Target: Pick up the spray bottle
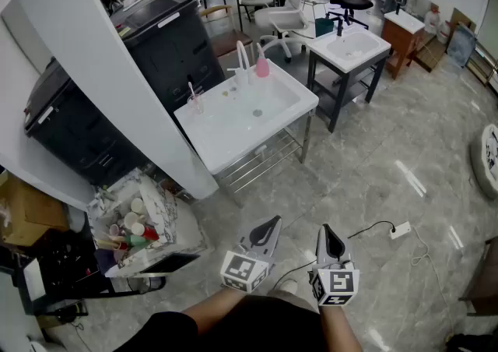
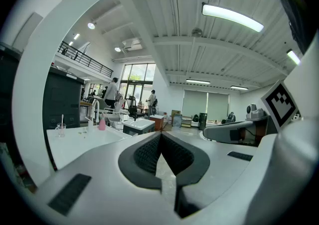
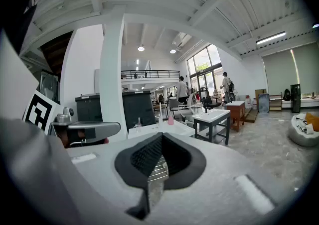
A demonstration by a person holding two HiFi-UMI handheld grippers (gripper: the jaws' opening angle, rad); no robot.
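Observation:
A small pink spray bottle [image 1: 262,67] stands at the back rim of a white sink table [image 1: 226,136], beside a white faucet [image 1: 243,57]. It also shows far off as the pink bottle [image 2: 101,124] in the left gripper view and the pink bottle [image 3: 170,119] in the right gripper view. My left gripper [image 1: 271,223] and right gripper [image 1: 326,230] hover side by side over the floor, well short of the table. Both point roughly toward it. The left gripper [image 2: 160,136] has its jaws together with nothing between them, and so does the right gripper [image 3: 160,136].
A clear cup with a stick [image 1: 194,101] stands on the sink table's left rim. A white pillar [image 1: 101,70] and black cabinets [image 1: 167,39] stand to the left. A low marbled stand [image 1: 175,222] holds several bottles. A second sink table [image 1: 350,47] stands at the right, and a power strip [image 1: 400,230] lies on the floor.

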